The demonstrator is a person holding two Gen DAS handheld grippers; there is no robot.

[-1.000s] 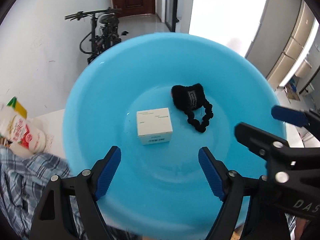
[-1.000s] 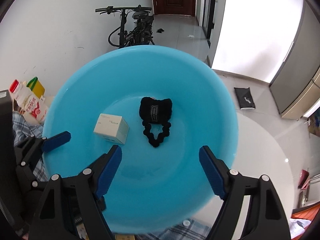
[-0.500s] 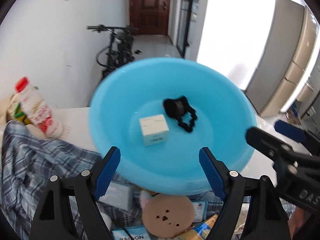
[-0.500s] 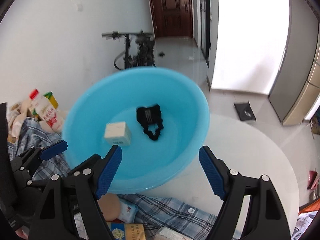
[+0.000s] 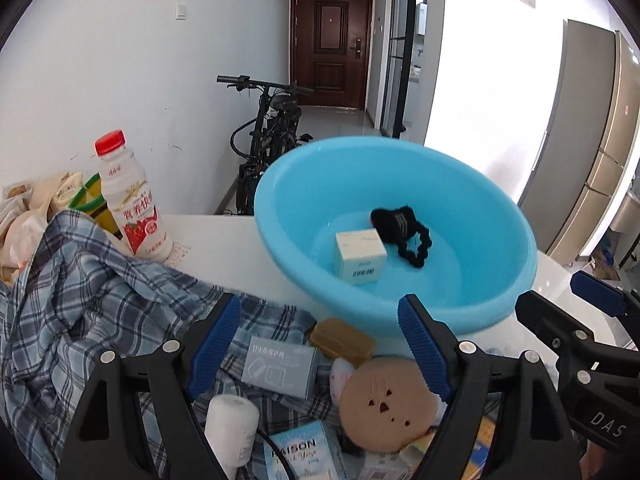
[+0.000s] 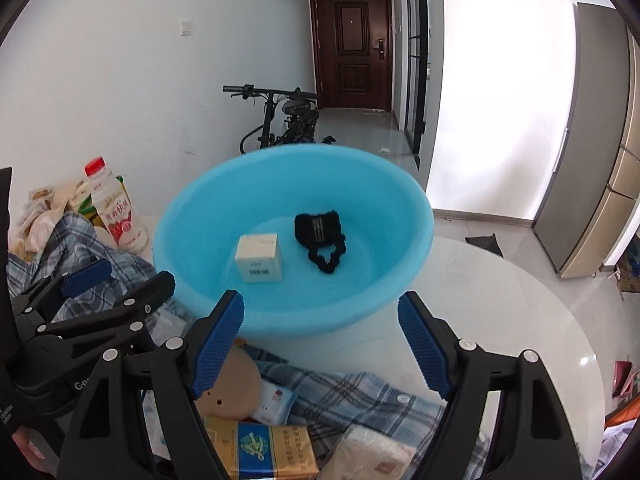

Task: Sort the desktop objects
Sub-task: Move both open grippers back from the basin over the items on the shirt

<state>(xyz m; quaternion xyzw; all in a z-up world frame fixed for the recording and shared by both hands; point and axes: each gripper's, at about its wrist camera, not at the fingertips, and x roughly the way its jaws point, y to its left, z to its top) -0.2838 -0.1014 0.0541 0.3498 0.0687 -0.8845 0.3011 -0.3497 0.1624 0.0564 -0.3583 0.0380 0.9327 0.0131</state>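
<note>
You hold both grippers, left gripper (image 5: 320,346) and right gripper (image 6: 320,340), wide and empty above the clutter, since the basin (image 5: 472,200) already keeps the box (image 5: 360,256) and scrunchie (image 5: 404,230).

Left wrist view: from the tabletop's near edge, angled down, close over clutter. Right wrist view: beside it, same heading. Shared: blue basin (image 5: 472,216) (image 6: 224,216), plaid cloth (image 5: 80,280) (image 6: 352,396), far door.

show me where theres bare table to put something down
Bare table lies right of the basin, out to the round edge. A smaller strip sits between bottle and basin. In front of the basin it is crowded: shirt, boxes.
</note>
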